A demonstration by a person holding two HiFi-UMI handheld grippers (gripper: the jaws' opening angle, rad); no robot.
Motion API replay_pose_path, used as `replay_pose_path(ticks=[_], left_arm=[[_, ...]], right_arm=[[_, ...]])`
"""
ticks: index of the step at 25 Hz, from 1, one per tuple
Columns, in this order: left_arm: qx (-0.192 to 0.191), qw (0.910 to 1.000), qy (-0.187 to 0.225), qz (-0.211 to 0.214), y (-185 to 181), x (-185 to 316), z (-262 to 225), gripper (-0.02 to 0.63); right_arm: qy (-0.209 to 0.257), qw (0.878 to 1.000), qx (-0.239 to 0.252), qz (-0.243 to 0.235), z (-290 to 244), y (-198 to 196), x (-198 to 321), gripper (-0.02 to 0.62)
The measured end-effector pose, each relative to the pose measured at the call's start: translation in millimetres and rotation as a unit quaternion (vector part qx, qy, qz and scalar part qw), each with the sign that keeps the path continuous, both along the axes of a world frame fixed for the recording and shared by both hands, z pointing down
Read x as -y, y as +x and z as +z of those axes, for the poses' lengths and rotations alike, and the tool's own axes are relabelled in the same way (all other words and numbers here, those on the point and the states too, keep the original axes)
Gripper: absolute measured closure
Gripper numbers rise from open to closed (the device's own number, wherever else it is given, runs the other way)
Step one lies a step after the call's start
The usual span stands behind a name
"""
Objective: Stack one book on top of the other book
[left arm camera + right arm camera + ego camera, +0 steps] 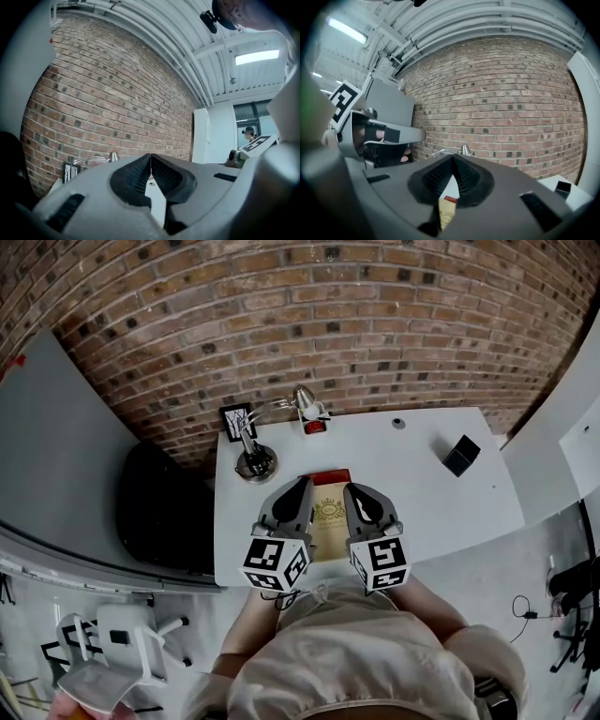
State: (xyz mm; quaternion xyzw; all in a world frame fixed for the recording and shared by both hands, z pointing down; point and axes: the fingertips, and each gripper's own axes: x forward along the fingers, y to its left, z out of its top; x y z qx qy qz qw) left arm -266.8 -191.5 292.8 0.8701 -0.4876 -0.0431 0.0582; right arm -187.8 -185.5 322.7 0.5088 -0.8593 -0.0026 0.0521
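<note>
A tan book with a gold emblem lies on a red book near the front edge of the white table; only the red book's far edge shows. My left gripper hovers over the tan book's left side and my right gripper over its right side. Both are shut with nothing between the jaws. In the left gripper view the left gripper points level at the brick wall. In the right gripper view the tan book and the red book show below the right gripper.
A desk lamp with a round base and a small framed picture stand at the table's back left. A black box sits at the right. A black chair is left of the table, and a white chair stands on the floor.
</note>
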Motion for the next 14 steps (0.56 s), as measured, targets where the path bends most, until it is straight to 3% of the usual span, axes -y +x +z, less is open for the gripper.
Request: replay_pose_path(ticks=[14], left_arm=[[0.011,0.9996,-0.024,-0.011,-7,4,18,0.586]], right_arm=[[-0.019,1.0,-0.007,-0.004,14,-2,3,0.569]])
